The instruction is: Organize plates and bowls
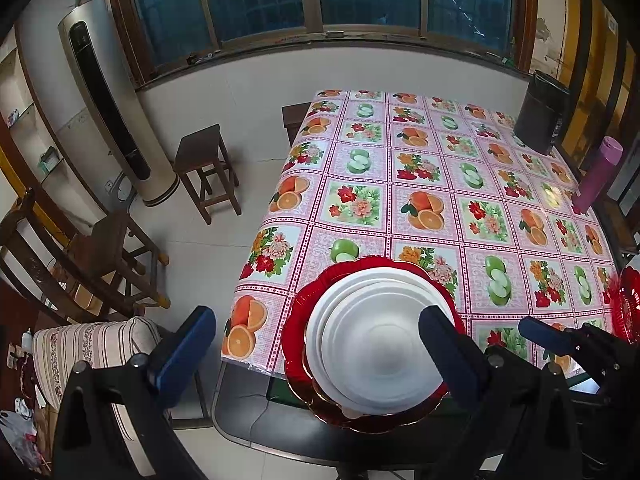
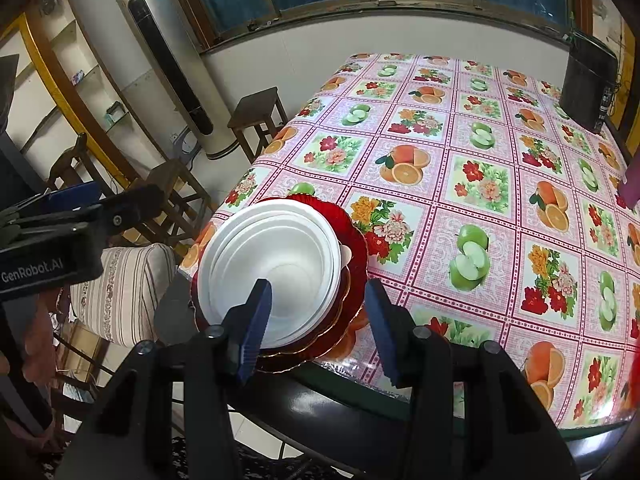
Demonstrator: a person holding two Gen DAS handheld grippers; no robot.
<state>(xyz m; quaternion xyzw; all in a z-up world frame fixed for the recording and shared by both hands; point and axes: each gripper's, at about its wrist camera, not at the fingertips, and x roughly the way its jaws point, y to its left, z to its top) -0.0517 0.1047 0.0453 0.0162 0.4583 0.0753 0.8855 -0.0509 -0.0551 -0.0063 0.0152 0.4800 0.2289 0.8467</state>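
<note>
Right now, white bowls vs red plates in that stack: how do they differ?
Colour: the white bowls are plain matte white; the red plates are glossy dark red with a gold edge.
Rim: bowls have smooth round rims; plates are scalloped.
Position: bowls are nested on top; plates lie underneath, wider, sticking out around them.
Shared: one stack at the near edge of the table.

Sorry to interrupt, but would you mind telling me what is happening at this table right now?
A person holds two handheld grippers over a stack of white bowls nested on red scalloped plates at the near edge of the table with the fruit-patterned cloth. The left gripper and the right gripper are both open, gripping nothing. Another red plate lies at the right edge.
</note>
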